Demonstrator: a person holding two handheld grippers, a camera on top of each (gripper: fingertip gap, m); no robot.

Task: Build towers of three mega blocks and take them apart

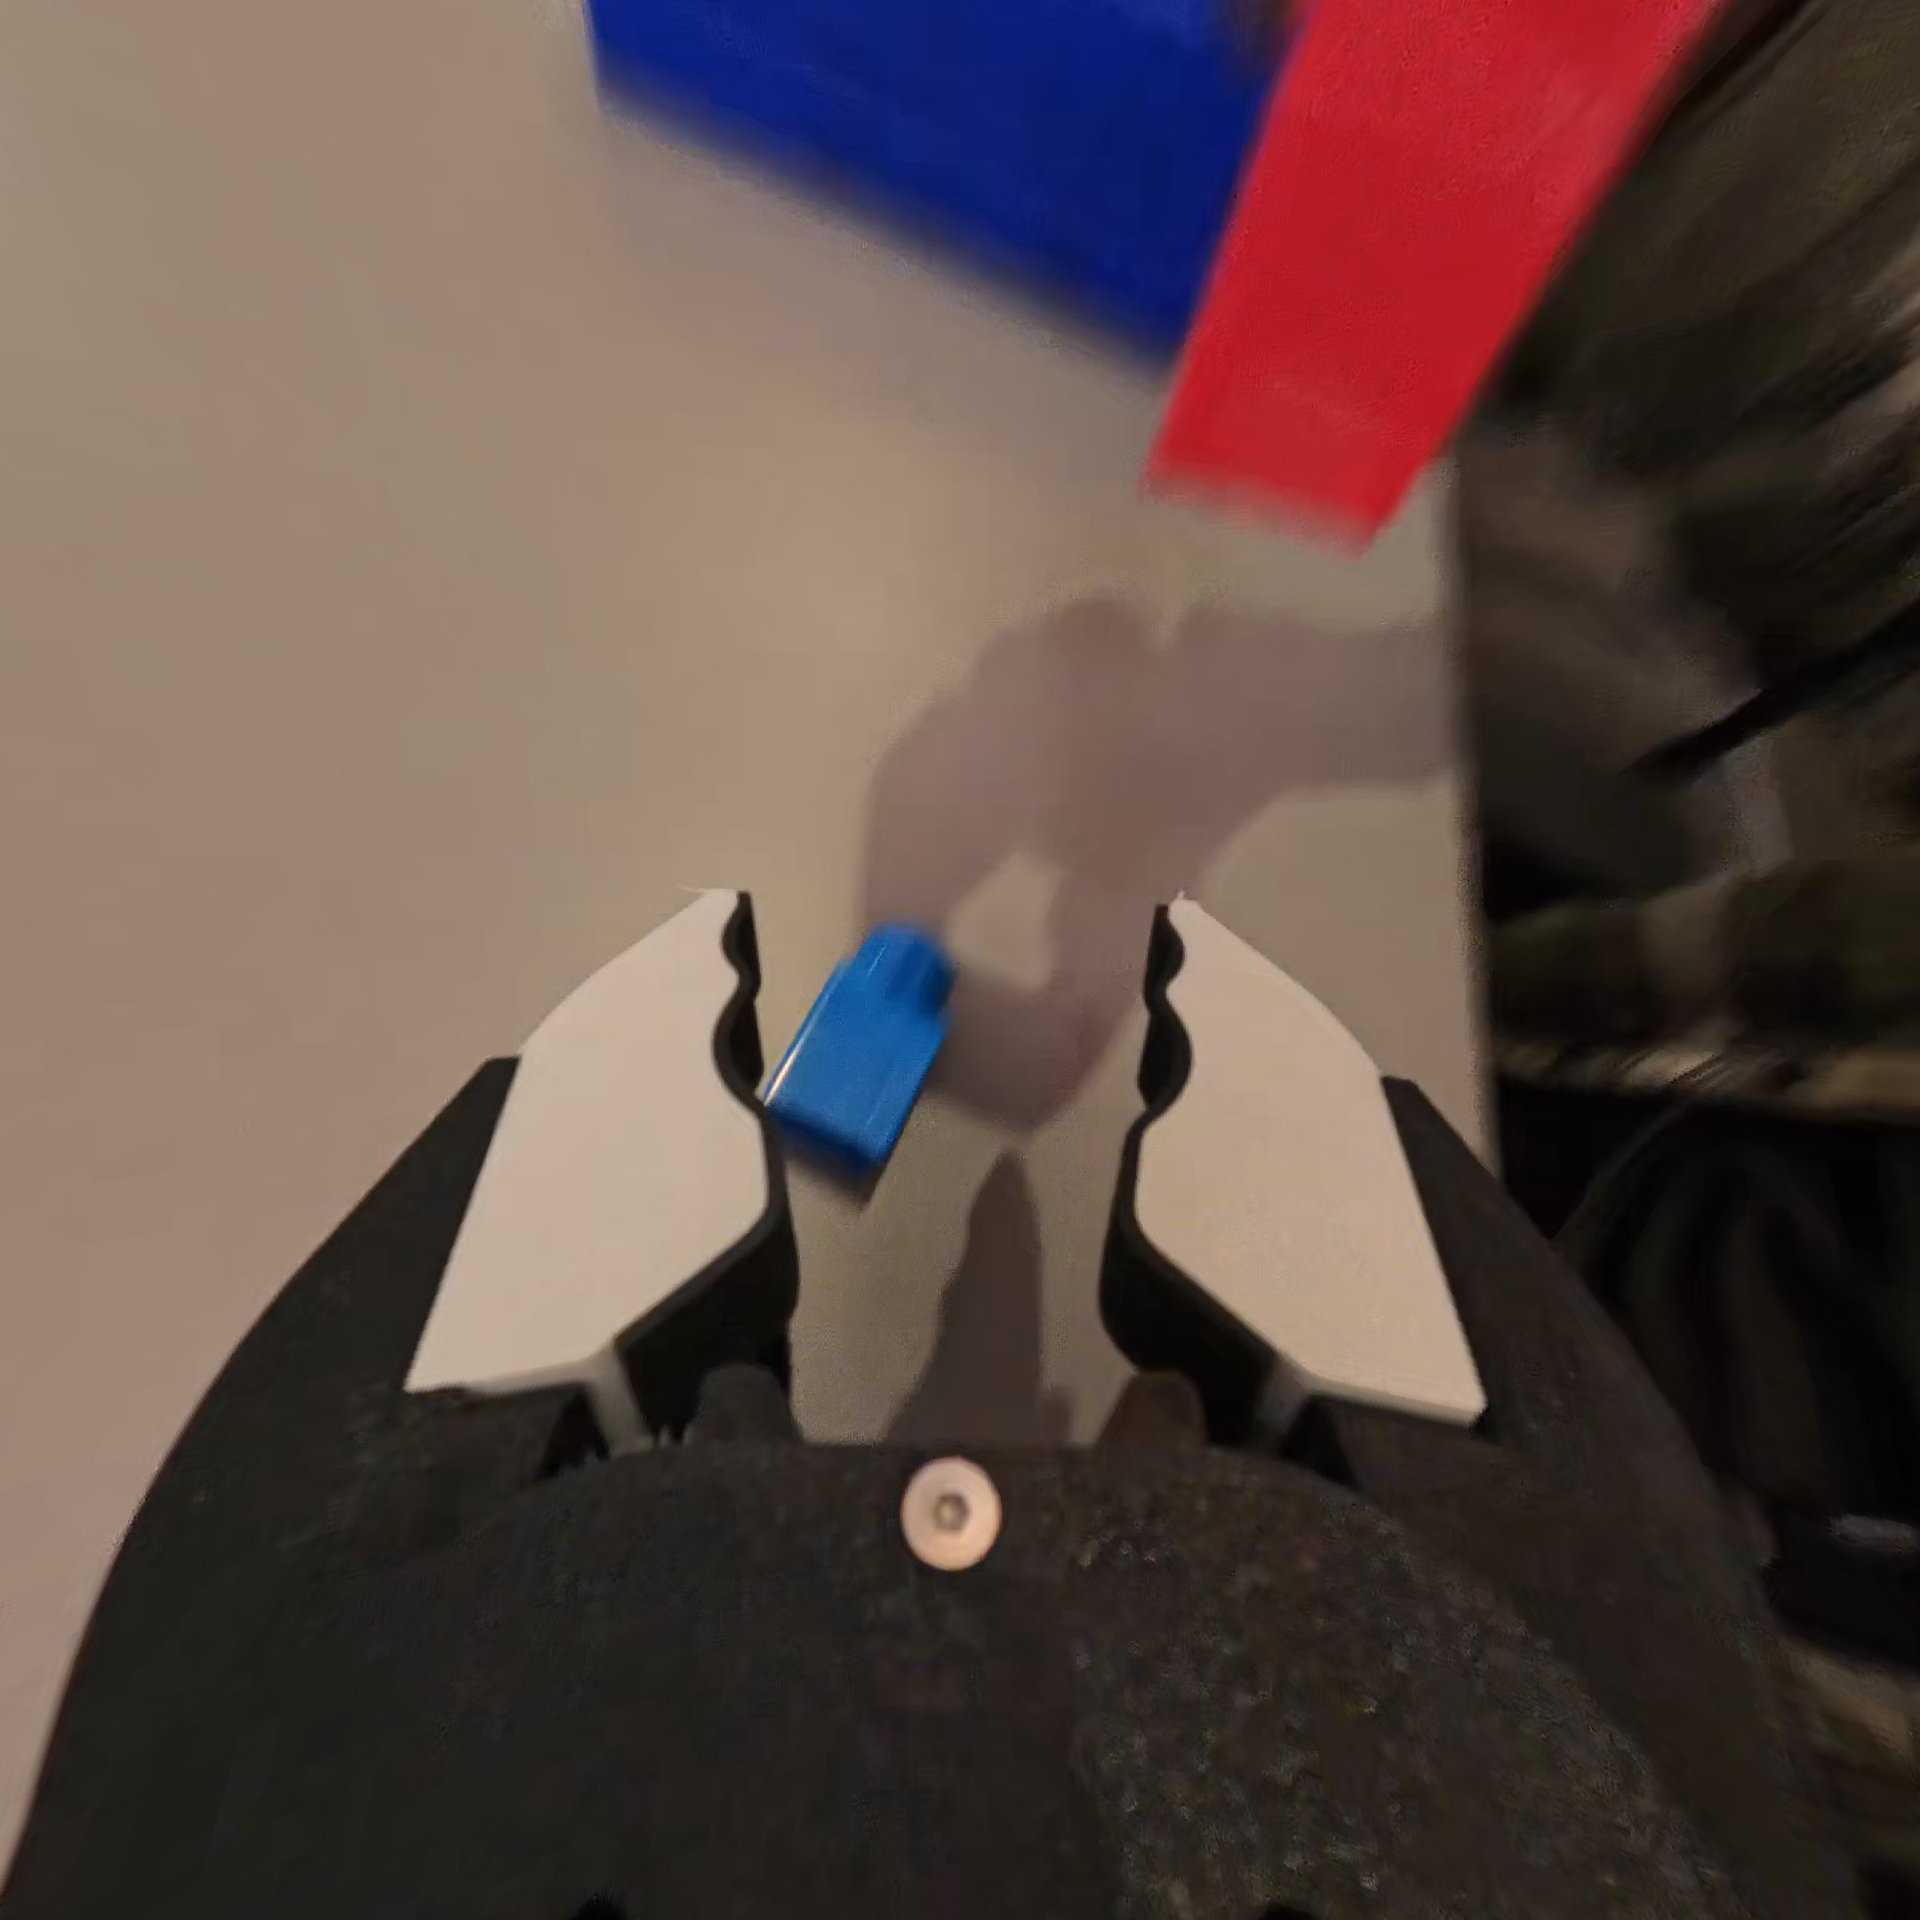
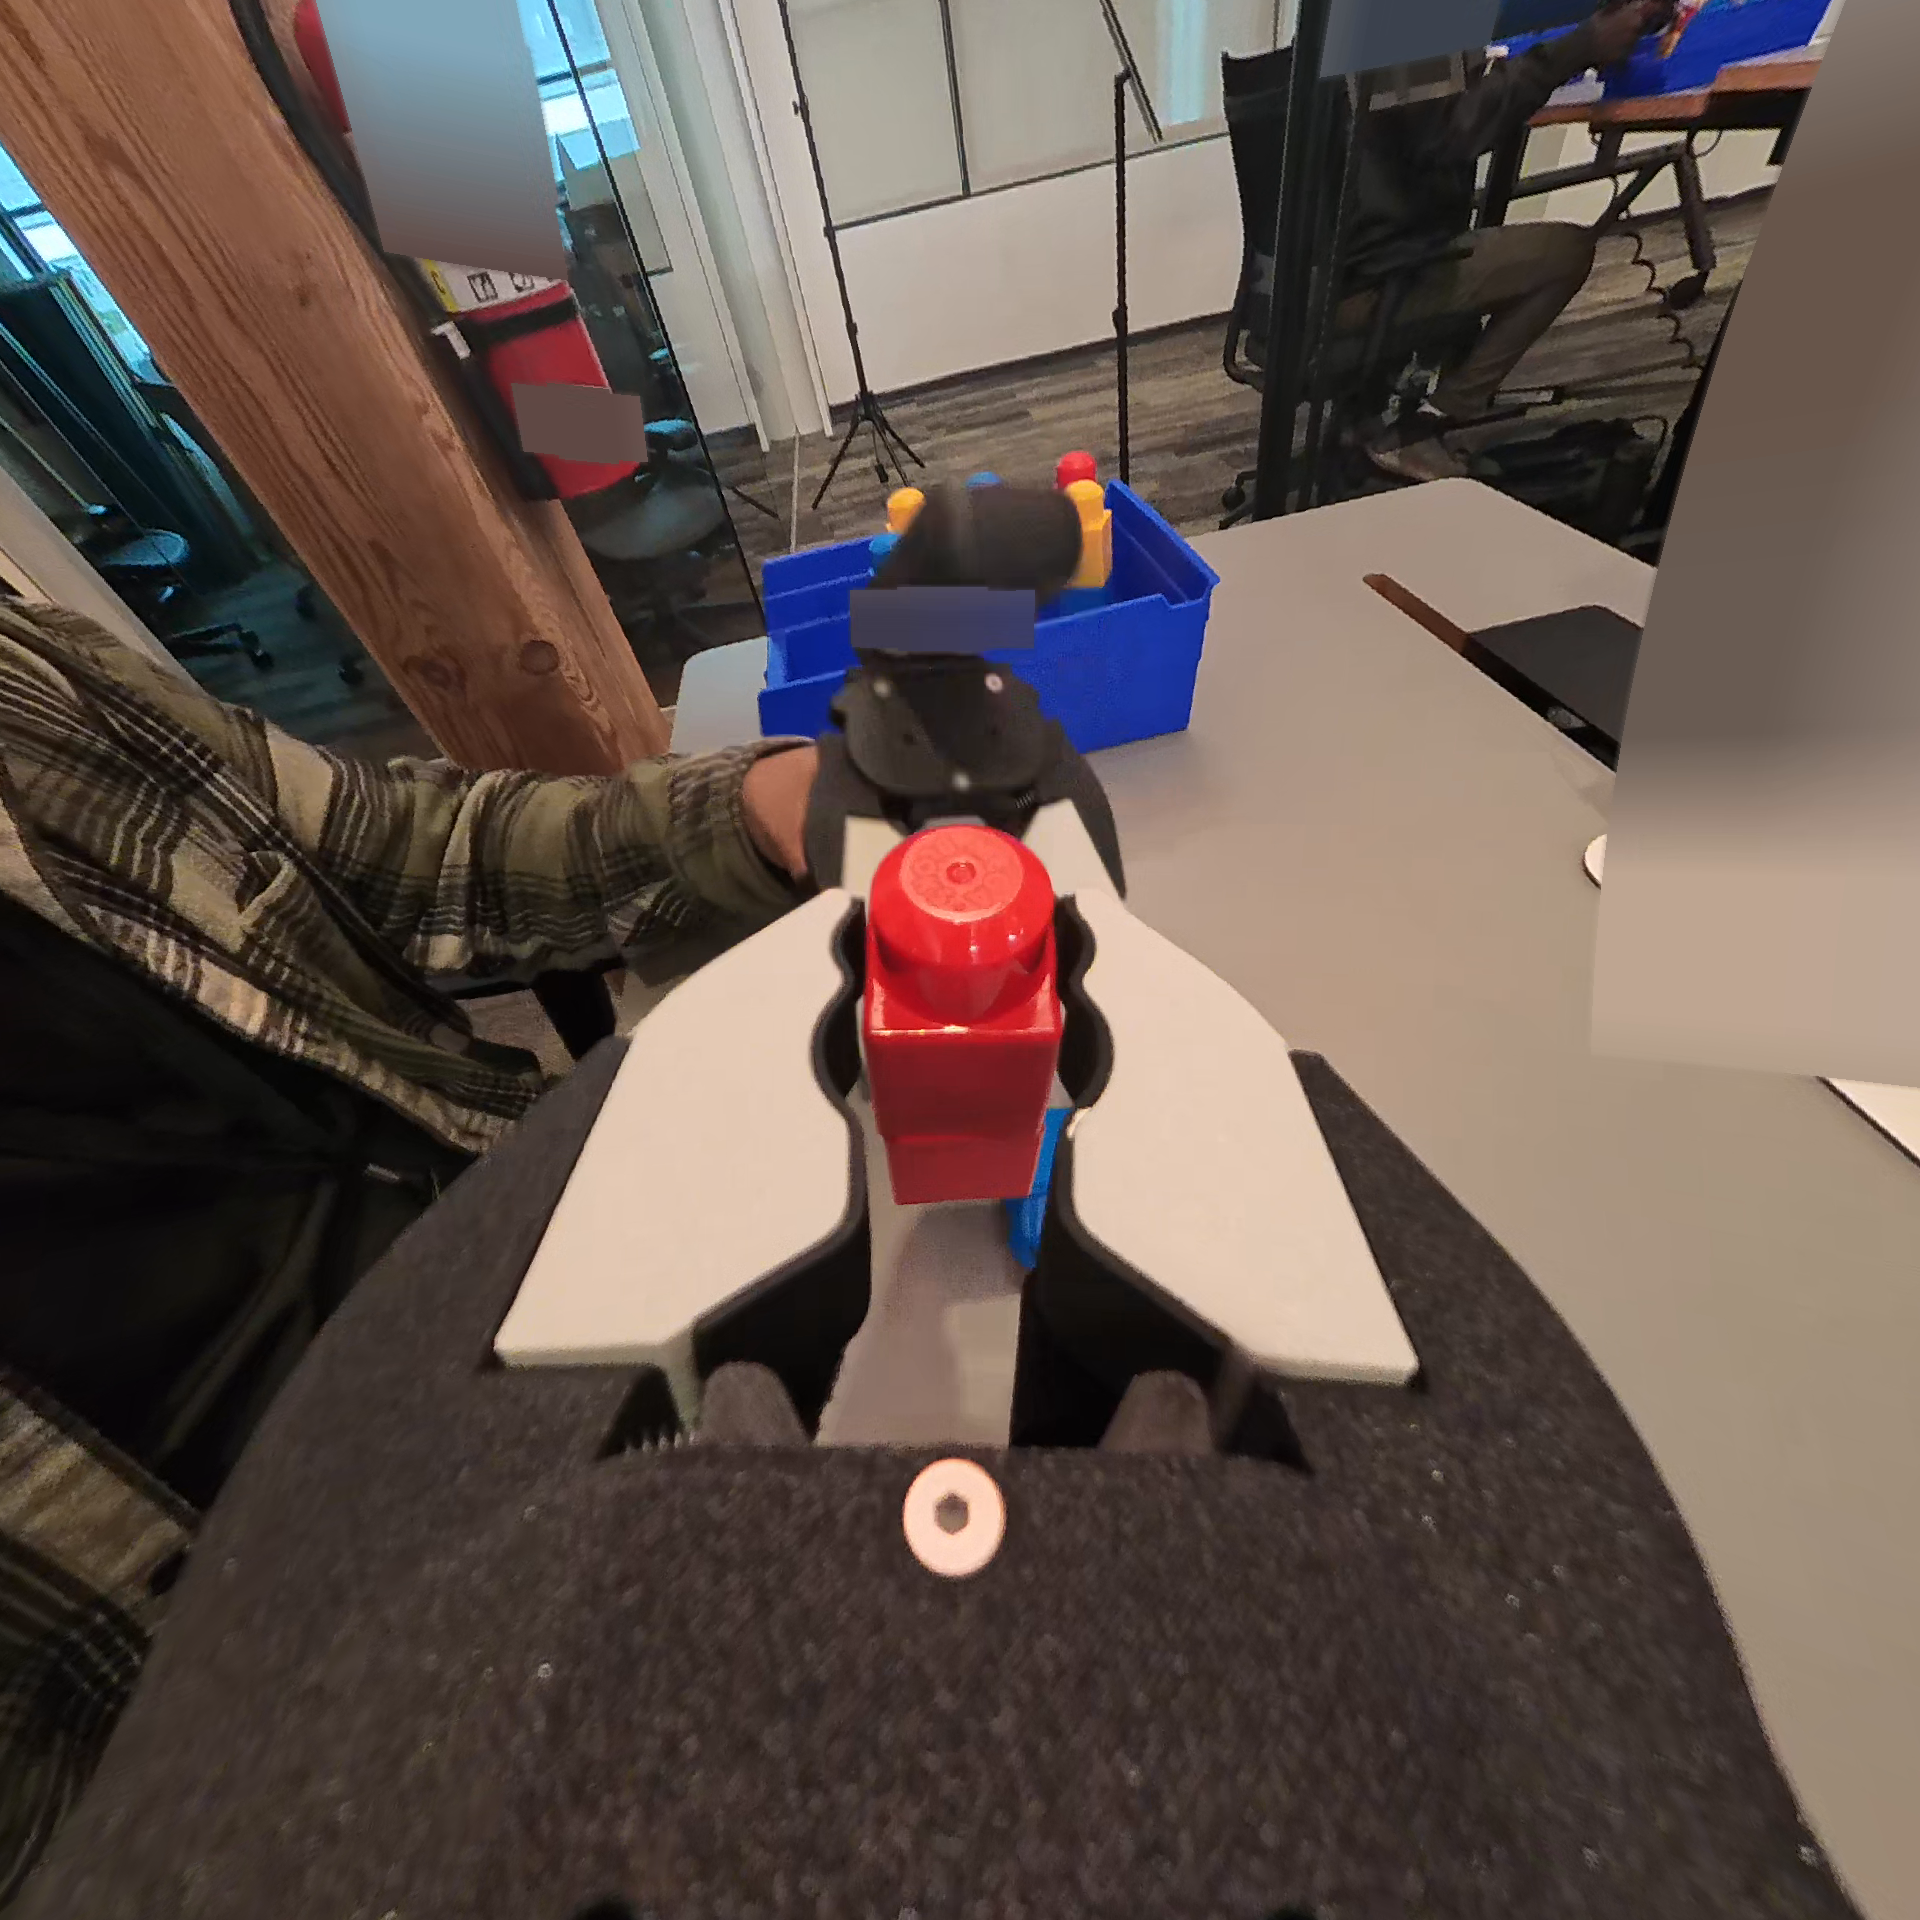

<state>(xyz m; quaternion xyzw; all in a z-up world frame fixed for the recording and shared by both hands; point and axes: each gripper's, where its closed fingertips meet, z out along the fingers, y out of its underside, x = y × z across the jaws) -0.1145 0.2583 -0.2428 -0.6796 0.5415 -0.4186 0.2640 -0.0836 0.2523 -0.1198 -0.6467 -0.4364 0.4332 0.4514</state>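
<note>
My right gripper is shut on a red mega block and holds it stud forward above the grey table. A second red piece sits under it. A blue block lies tilted on the table between the fingers of my left gripper, close to the left finger. The left gripper is open and the view is blurred. The blue block also peeks out below the red one in the right wrist view. The left gripper's body shows just beyond the red block.
A blue bin with yellow, red and blue blocks stands at the table's far edge; it also shows in the left wrist view. A blurred red shape is at the top right. A plaid sleeve reaches in from the left.
</note>
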